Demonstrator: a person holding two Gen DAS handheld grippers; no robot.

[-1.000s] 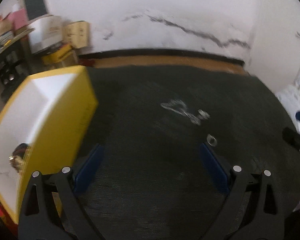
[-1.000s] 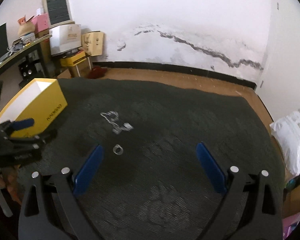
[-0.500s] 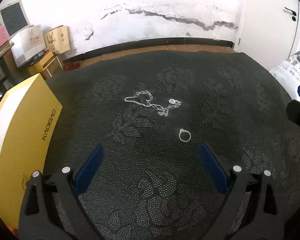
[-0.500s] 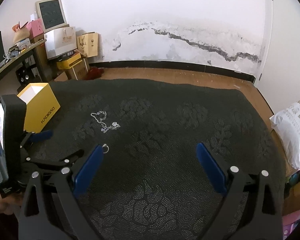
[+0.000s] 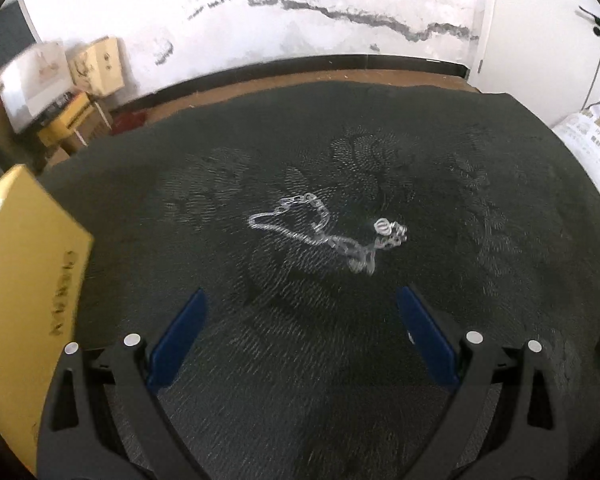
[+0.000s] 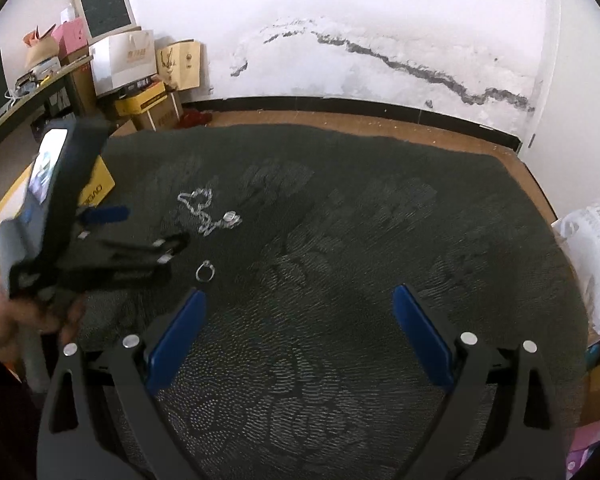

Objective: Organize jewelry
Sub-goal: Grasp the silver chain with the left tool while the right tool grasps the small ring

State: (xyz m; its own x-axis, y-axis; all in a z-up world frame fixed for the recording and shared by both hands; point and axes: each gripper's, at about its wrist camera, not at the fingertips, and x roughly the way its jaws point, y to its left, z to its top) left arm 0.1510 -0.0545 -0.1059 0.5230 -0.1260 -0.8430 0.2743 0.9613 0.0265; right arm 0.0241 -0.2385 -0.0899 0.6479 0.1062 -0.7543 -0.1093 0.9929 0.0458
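A silver chain necklace [image 5: 320, 232] with a small bead charm lies on the dark patterned cloth [image 5: 300, 360], just ahead of my open, empty left gripper [image 5: 300, 320]. It also shows in the right wrist view [image 6: 210, 212]. A silver ring [image 6: 205, 271] lies nearer, just beyond the left fingertip of my open, empty right gripper [image 6: 298, 312]. The left gripper tool [image 6: 112, 236] hovers left of the necklace and ring. The yellow box [image 5: 24, 280] stands at the left; its inside is hidden.
The cloth-covered table [image 6: 380, 200] ends at a wooden edge toward the white cracked wall. Cardboard boxes, bags and a monitor [image 6: 104, 4] crowd the back left. A white printed bag [image 6: 596, 248] lies at the right edge.
My left gripper has swung away from the yellow box and moved in toward the necklace; the ring has dropped out of its view. The right gripper has moved slightly closer to the ring.
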